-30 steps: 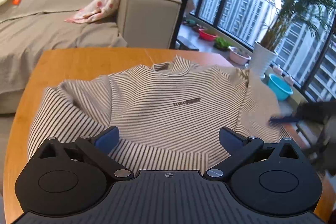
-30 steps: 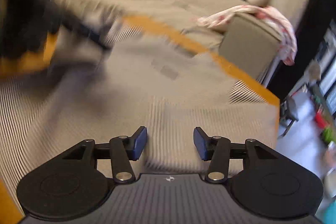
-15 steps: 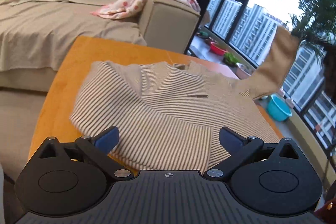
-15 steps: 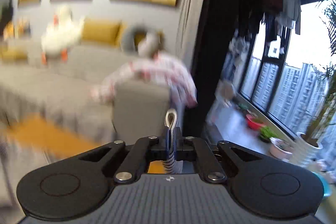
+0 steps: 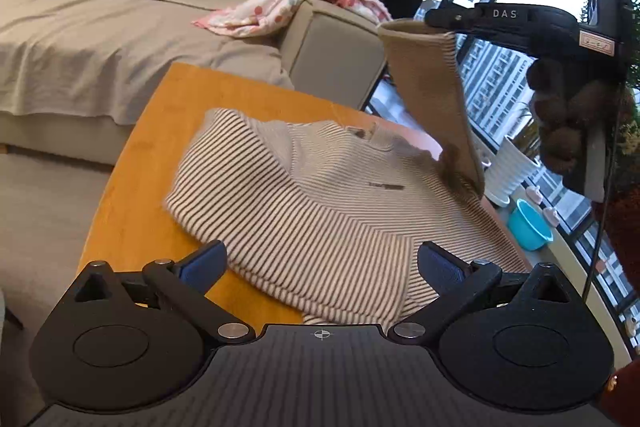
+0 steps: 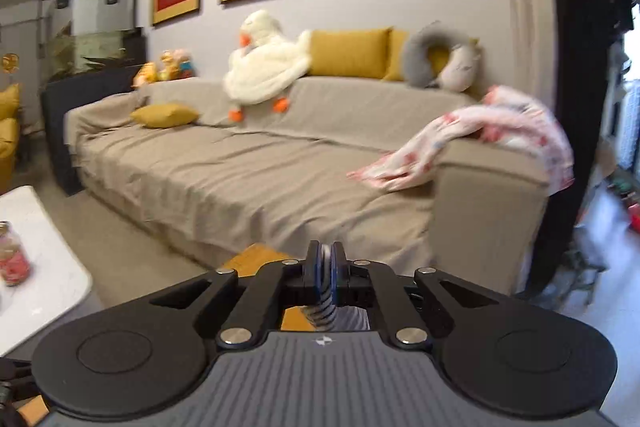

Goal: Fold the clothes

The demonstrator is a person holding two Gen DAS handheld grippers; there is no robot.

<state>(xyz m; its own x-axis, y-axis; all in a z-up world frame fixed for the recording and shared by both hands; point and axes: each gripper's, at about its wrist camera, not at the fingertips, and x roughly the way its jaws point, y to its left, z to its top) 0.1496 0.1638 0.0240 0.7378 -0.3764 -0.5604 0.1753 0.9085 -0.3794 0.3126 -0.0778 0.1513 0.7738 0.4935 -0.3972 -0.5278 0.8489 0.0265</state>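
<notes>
While the striped sweater lies face up across the orange wooden surface, one of its sleeves is up in the air, hanging from the cuff on the window side. Up there the right gripper has that cuff, its fingers pressed together on the fabric. From the right wrist view you see the same thing close up: a fold of striped cloth pinched tight between the two blue pads, nothing but the knit between them. The collar points away toward the sofa, and the small dark chest label sits near the raised sleeve's shoulder. The other sleeve looks tucked in at the far left edge, though blur makes that hard to read. Down low, the left gripper hovers over the hem, its fingers spread wide and gripping nothing, the near edge of the sweater lying between and below them. Beyond the surface, a grey-covered sofa carries a white plush duck, yellow cushions and a pink patterned blanket draped over its armrest. Out by the window, a blue basin sits on the floor
</notes>
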